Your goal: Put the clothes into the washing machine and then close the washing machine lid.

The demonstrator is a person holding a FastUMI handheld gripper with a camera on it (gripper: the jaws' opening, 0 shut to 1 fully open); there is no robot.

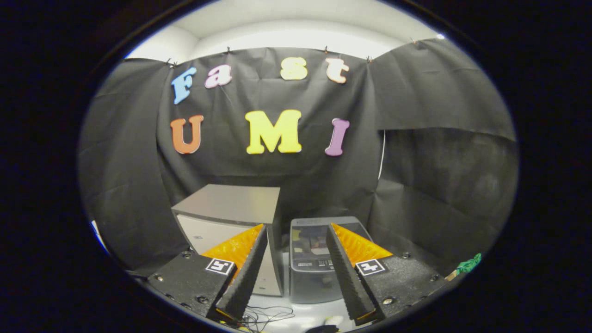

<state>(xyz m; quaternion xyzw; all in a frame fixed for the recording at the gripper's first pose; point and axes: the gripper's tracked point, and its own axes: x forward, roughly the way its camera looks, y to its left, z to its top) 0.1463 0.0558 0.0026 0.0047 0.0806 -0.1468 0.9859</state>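
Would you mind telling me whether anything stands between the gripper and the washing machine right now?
Nothing visible does. The gripper is open with nothing between its fingers, and the small grey washing machine sits just beyond them, beside a grey cabinet. Some thin cables lie low on the surface nearer the fingers.

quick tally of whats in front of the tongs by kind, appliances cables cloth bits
Box-shaped appliances: 2, a silver cabinet and a grey washing machine beyond the open, empty tongs
Thin cable tangles: 1, cables near the tongs
Green cloth bits: 1, green scrap
Total: 4
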